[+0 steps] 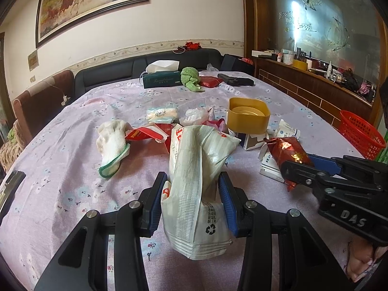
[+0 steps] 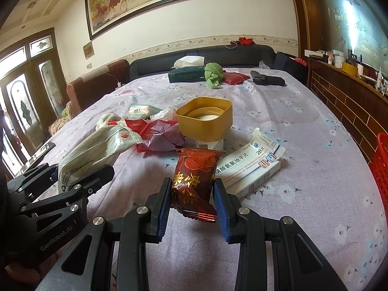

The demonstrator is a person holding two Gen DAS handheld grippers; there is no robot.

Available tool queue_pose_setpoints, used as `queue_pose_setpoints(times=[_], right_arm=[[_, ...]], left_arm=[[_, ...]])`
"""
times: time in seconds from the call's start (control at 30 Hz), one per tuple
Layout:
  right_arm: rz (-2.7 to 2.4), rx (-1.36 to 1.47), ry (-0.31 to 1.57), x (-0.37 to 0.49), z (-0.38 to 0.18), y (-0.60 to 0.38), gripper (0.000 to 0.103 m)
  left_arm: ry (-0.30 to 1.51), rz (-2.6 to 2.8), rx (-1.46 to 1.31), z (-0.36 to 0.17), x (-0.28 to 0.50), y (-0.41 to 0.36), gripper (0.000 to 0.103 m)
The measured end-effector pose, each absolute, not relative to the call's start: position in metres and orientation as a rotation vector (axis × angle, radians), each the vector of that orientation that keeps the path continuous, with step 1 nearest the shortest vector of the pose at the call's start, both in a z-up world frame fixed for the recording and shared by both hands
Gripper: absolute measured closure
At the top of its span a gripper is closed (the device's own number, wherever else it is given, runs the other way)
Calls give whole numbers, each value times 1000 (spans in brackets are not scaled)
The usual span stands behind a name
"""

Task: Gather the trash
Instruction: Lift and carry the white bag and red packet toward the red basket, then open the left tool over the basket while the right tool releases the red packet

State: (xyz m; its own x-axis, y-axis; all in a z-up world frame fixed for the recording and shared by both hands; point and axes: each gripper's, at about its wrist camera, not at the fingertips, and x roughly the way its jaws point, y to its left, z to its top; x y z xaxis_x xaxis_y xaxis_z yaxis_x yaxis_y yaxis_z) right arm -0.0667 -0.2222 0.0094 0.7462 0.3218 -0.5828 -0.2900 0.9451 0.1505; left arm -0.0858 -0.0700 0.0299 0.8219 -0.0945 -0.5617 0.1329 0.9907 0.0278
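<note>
My left gripper (image 1: 192, 184) is shut on a crumpled white snack bag (image 1: 198, 177) with a recycling mark, held above the table; it also shows in the right wrist view (image 2: 97, 145). My right gripper (image 2: 191, 191) is shut on a dark red rose-print wrapper (image 2: 196, 174), also seen in the left wrist view (image 1: 288, 152). More trash lies mid-table: red torn wrappers (image 2: 145, 131), a white medicine box (image 2: 252, 167), small plastic packets (image 1: 162, 115).
A red basket (image 1: 361, 133) stands past the table's right edge. A yellow tub (image 2: 206, 118), a white glove (image 1: 111, 143), a tissue box (image 1: 161, 77), a green cloth (image 1: 191, 76) and a black object (image 1: 236, 80) lie on the flowered tablecloth (image 2: 303, 206).
</note>
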Motion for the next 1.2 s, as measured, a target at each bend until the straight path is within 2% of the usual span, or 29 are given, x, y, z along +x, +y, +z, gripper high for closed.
queue_pose_setpoints(times=[0.23, 0.5, 0.9, 1.2], right_arm=[[369, 149, 640, -76, 27, -246, 66], [285, 265, 599, -88, 50, -309, 66], [-67, 434, 529, -114, 86, -489, 66], [-201, 554, 560, -109, 81, -592, 66]], left_arm=[[634, -166, 33, 36, -82, -73, 61], [592, -302, 88, 77, -88, -122, 61], [630, -690, 124, 122, -67, -289, 61], [695, -820, 138, 113, -35, -410, 61]])
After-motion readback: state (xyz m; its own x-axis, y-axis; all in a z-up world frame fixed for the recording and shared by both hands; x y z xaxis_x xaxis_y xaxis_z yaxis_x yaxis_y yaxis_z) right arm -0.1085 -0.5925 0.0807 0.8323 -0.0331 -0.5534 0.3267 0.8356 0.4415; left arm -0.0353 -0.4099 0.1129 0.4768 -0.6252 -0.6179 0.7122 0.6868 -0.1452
